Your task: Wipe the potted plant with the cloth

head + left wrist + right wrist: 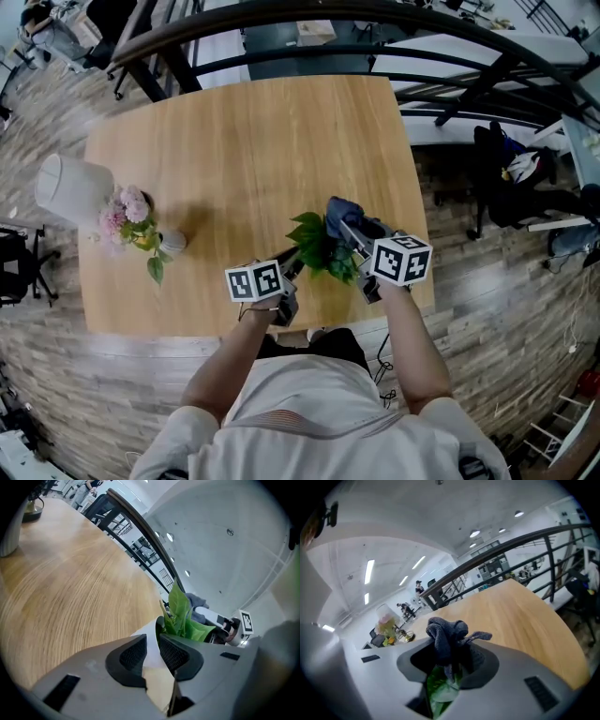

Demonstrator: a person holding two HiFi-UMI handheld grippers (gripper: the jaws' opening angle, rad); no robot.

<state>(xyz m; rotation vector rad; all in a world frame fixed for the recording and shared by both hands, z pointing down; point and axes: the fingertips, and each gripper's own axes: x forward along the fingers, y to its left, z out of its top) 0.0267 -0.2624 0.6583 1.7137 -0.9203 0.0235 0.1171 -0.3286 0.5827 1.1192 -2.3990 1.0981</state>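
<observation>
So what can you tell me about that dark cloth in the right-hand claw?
The cloth is dark blue-grey, soft and nubbly like towelling, bunched into a crumpled wad. The right claw is shut on it, with folds poking out above the jaws. A green leaf of the potted plant is caught under it between the same jaws. In the head view it sits at the plant's upper right, above the wooden table.

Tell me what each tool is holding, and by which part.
Left tool: shut on the white pot at its rim wall, one jaw inside, one outside. Right tool: shut on the bunched dark cloth, pinching a green leaf with it.
</observation>
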